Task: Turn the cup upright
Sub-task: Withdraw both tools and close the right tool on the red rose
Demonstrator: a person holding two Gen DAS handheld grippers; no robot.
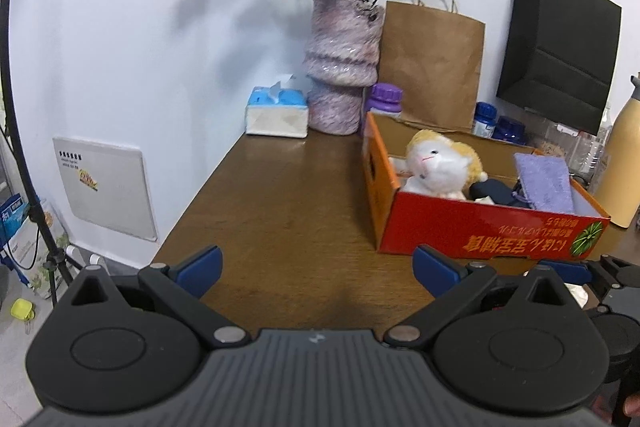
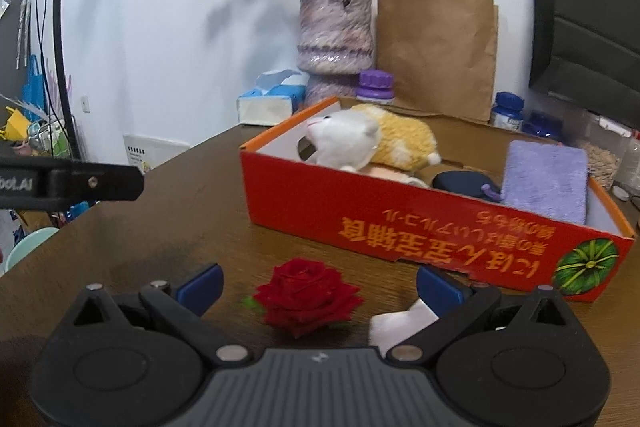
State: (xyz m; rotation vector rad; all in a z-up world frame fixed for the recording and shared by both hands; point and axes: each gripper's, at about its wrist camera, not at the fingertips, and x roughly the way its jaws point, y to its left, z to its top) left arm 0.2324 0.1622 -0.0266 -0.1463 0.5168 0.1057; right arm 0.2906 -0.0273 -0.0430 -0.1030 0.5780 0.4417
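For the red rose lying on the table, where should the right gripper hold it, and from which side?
Probably the bloom itself: the red rose shows no stem, only a green bit at its left. It lies before the open right gripper, between its fingers, so come straight forward and close gently across its width.

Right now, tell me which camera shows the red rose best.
The right wrist view. The red rose lies in full sight on the table, just ahead of the open right claw. The left wrist view does not show it at all; only bare tabletop lies before that claw.
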